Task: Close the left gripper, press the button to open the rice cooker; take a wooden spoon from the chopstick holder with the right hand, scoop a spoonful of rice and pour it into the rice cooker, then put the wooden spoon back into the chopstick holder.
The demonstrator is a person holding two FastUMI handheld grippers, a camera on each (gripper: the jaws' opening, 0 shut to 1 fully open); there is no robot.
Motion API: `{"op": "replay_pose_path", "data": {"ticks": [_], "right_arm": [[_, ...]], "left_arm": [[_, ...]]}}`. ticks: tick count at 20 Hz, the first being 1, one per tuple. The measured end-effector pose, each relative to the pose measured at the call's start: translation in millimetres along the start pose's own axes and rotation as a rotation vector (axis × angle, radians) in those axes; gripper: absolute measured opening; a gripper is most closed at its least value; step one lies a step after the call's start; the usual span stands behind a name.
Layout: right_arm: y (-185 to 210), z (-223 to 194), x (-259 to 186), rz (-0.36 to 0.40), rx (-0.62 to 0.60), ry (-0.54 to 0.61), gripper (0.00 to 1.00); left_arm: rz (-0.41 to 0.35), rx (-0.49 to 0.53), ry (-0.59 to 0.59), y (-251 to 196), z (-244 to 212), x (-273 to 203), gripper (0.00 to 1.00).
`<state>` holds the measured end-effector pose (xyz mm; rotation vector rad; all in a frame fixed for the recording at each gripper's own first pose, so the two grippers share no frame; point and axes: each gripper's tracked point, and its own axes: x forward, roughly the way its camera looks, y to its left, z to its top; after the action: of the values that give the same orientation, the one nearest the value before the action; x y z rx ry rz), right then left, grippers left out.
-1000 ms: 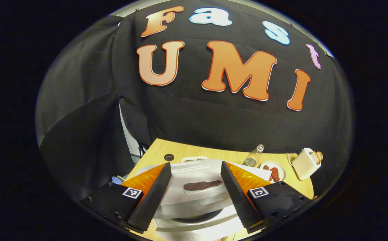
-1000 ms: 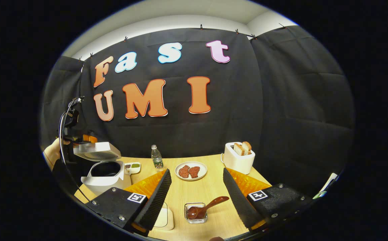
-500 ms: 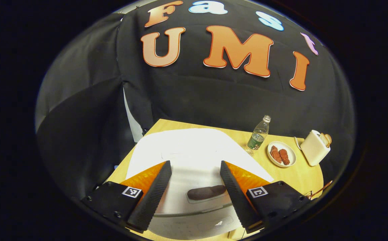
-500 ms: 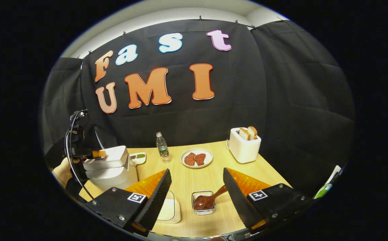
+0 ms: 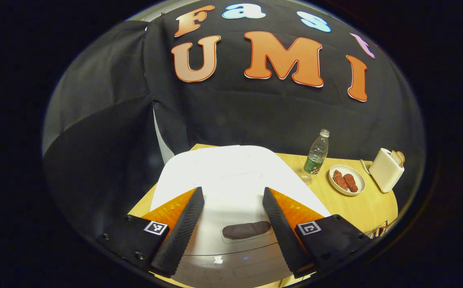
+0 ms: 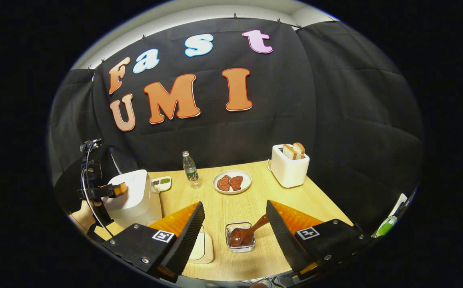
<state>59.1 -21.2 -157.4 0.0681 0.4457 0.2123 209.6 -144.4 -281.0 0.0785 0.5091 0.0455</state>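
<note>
- The rice cooker [image 5: 231,176] has its lid down. The left claw [image 5: 232,192] hangs wide open over the dark button [image 5: 246,230].
- The wooden spoon [image 6: 247,234] sits in the chopstick holder [image 6: 239,247], under the wide-open right claw [image 6: 234,204].
- This could be before the scooping or after it. I can't tell which.

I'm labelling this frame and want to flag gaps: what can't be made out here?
- Rice cooker: inside hidden by its shut lid, left gripper view.
- Side dish: contents too small to tell, right gripper view.
- Wooden spoon: handle end hidden behind the right tool's finger.
- Flat pale item: partly covered by the other finger.
</note>
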Motion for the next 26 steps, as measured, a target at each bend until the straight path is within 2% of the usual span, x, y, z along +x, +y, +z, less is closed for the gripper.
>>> {"op": "replay_pose_path", "data": {"ticks": [2,3,4,6,8,9,10,11,12,16,21,26], "right_arm": [[-2,3,1,-0.003,-0.014,-0.001,0.95],[-2,7,2,-0.002,-0.013,-0.009,1.00],[-2,11,2,-0.001,-0.010,-0.020,0.95],[0,23,4,0.004,-0.009,-0.041,0.95],[2,37,5,0.007,-0.017,-0.071,0.95],[3,44,5,0.007,-0.023,-0.089,1.00],[3,52,5,0.007,-0.030,-0.106,1.00],[4,59,4,0.007,-0.037,-0.120,0.95],[4,64,5,0.006,-0.041,-0.132,0.95],[15,99,-1,0.011,-0.056,-0.198,0.95],[23,147,-16,0.011,-0.088,-0.303,0.95],[25,160,-31,0.008,-0.086,-0.344,0.95]], "left_arm": [[-0.014,0.009,0.005,-1,2,0,1.00],[-0.024,0.019,0.007,-2,3,-2,1.00],[-0.033,0.033,0.016,-1,4,-5,0.99],[-0.028,0.039,0.031,6,5,-15,0.98],[-0.040,0.033,-0.008,12,25,-32,0.98],[-0.048,0.023,-0.035,16,41,-44,0.97],[-0.054,0.012,-0.065,20,58,-56,0.97],[-0.067,0.003,-0.100,23,78,-69,1.00],[-0.086,-0.004,-0.142,23,98,-83,0.97],[-0.113,-0.025,-0.254,42,164,-149,1.00],[-0.102,-0.053,-0.348,68,207,-213,0.97],[-0.112,-0.060,-0.417,77,219,-250,0.99]]}}
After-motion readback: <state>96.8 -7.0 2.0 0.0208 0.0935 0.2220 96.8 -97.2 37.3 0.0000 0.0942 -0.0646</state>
